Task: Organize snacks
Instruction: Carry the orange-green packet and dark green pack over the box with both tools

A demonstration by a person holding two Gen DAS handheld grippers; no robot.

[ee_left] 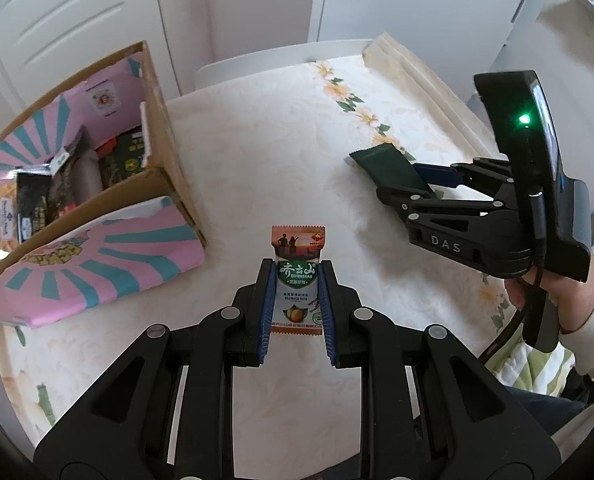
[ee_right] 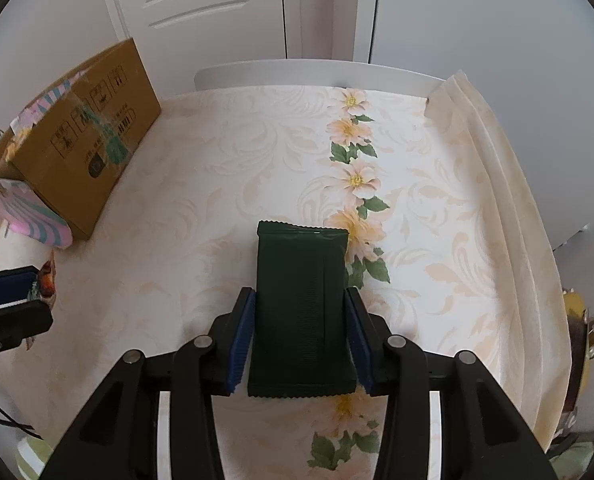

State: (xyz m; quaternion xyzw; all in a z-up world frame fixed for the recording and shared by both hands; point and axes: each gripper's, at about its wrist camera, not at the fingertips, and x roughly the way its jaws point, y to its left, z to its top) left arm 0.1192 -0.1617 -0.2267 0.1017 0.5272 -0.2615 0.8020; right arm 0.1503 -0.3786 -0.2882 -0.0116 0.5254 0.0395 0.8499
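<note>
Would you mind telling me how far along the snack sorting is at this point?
Partly done: the cardboard box at the table's left already holds several packets. In hand: the left tool is shut on the small orange-topped snack packet, and the right tool is shut on the dark green packet. Left to do: both packets are outside the box. No other loose snacks show on the floral tablecloth.

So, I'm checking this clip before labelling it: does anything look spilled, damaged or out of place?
Nothing stands out. The left gripper holds an intact orange snack packet, the right gripper a dark green packet, and the cardboard box sits open on the tablecloth with snacks inside.
</note>
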